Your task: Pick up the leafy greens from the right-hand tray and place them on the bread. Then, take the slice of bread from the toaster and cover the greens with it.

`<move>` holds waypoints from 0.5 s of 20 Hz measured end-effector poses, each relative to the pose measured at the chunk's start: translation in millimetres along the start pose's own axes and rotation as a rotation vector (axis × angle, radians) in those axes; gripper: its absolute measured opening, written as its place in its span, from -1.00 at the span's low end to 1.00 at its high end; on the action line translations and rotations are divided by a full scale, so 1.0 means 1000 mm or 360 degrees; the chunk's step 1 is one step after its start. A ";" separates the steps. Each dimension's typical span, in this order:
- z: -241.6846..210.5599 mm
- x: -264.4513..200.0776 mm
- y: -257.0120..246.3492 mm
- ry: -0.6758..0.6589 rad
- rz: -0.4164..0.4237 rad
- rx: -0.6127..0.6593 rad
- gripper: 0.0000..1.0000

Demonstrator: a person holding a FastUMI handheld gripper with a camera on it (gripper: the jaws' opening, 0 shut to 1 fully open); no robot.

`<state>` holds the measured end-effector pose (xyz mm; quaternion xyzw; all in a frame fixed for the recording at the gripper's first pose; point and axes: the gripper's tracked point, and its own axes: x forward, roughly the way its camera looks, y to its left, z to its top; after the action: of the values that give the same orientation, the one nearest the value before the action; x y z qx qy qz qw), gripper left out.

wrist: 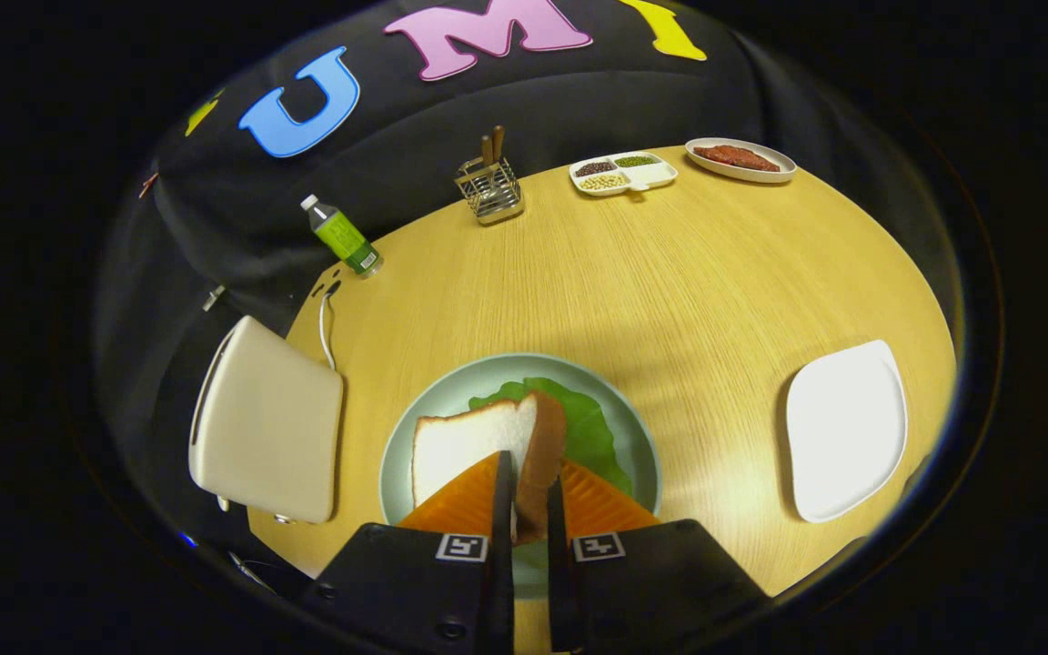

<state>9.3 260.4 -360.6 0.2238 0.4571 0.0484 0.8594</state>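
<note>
Gripper (529, 496) fingers pinch a slice of bread (488, 446) by its edge, jaws narrow, both pressing on it. Slice is white crumb, brown crust, tilted over the round pale-green plate (406, 455). Leafy greens (592, 428) lie flat on the plate beneath and beyond the slice. Cream toaster (265, 423) sits left of the plate, white tray (847, 428) to the right. Far across the wooden table (670, 273): green-labelled bottle (342, 236), label unreadable, wire utensil holder (489, 186), divided dish (622, 172), oval plate (740, 159) with red food.
</note>
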 end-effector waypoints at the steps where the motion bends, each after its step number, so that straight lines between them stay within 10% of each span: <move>1: 0.000 0.001 -0.001 0.0002 -0.0011 -0.0015 -0.51; 10: 0.008 -0.006 -0.022 -0.0049 -0.0195 -0.0280 0.58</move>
<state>9.5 236.1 -362.1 0.1200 0.4506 0.0322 0.8840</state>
